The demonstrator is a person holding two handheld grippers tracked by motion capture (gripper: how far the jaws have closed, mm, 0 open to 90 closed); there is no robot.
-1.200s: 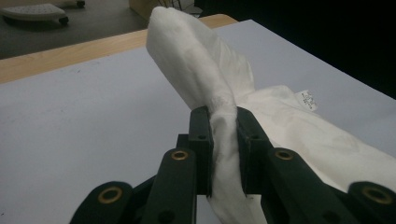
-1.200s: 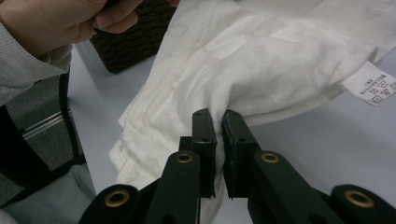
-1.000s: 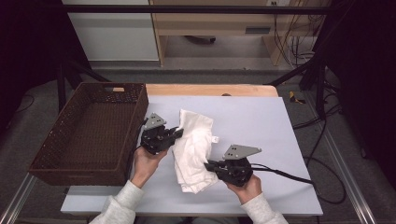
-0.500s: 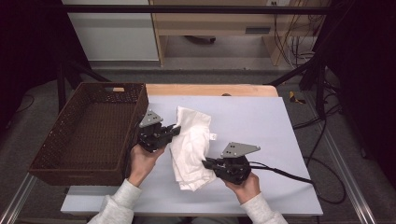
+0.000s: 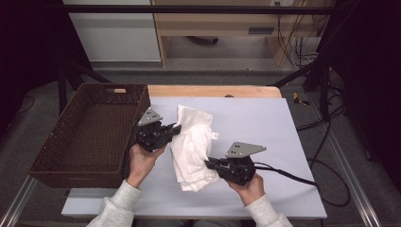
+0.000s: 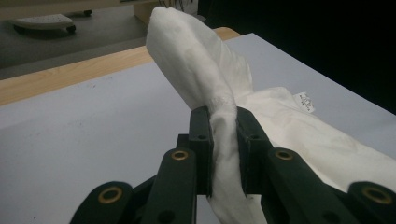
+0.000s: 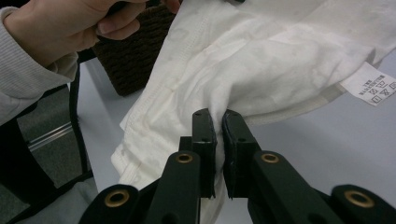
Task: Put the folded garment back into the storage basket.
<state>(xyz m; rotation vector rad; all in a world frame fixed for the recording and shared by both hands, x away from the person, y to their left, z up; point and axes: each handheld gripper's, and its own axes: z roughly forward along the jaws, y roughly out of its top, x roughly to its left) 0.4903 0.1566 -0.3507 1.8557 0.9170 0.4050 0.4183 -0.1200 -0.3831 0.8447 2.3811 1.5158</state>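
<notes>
While both grippers pinch the white garment at frame centre, left gripper on a bunched fold, right gripper on a thin edge, I expect that edge could slip out, dropping cloth short of the basket.

I see a pale grey bench with a bare wooden strip along its far edge; a white garment lies on it, a brown wicker basket beside its left edge
</notes>
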